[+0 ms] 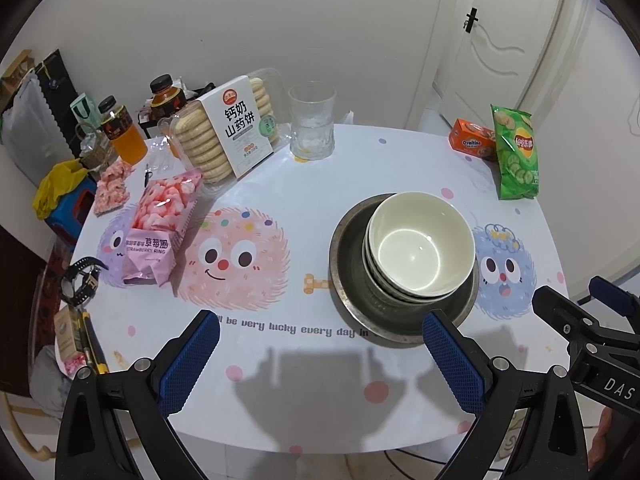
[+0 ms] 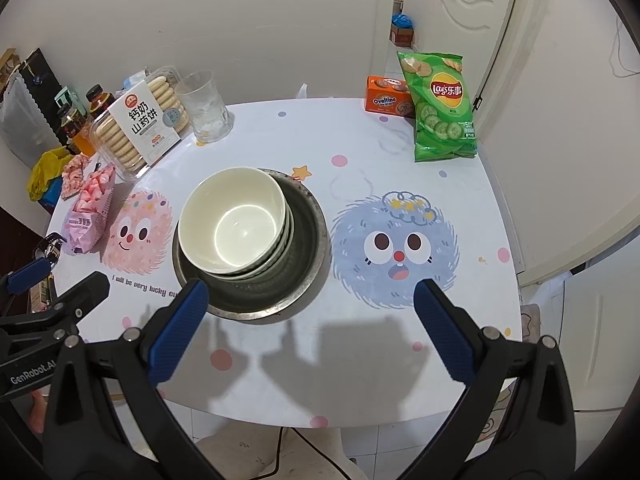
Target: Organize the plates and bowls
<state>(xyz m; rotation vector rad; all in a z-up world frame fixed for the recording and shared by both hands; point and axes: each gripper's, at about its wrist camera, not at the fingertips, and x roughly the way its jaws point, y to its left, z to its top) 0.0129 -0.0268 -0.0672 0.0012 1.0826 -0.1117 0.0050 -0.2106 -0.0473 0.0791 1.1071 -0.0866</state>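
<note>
At upper right, the green chip bag (image 2: 440,106) reads "Lay's", the orange box (image 2: 387,100) "Ovaltine". At upper left, the biscuit box (image 1: 240,128) shows "钙奶山药饼". The pink snack bag (image 1: 158,232) says "STRAWBERRY RING". The tablecloth (image 1: 288,326) reads "be very lucky every day", perhaps continuing. The left gripper (image 2: 28,374) reads "GenRobot.AI".

White walls (image 1: 280,20), white door (image 2: 472,20), cartoon-printed table (image 2: 360,152), tiled floor (image 1: 432,116).

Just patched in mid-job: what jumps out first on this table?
A stack of cream bowls nested in a metal basin sits mid-table, between the pink and blue monster prints. A green chip bag stands at the far right edge; both claws, left claw and right claw, hang open.
</note>
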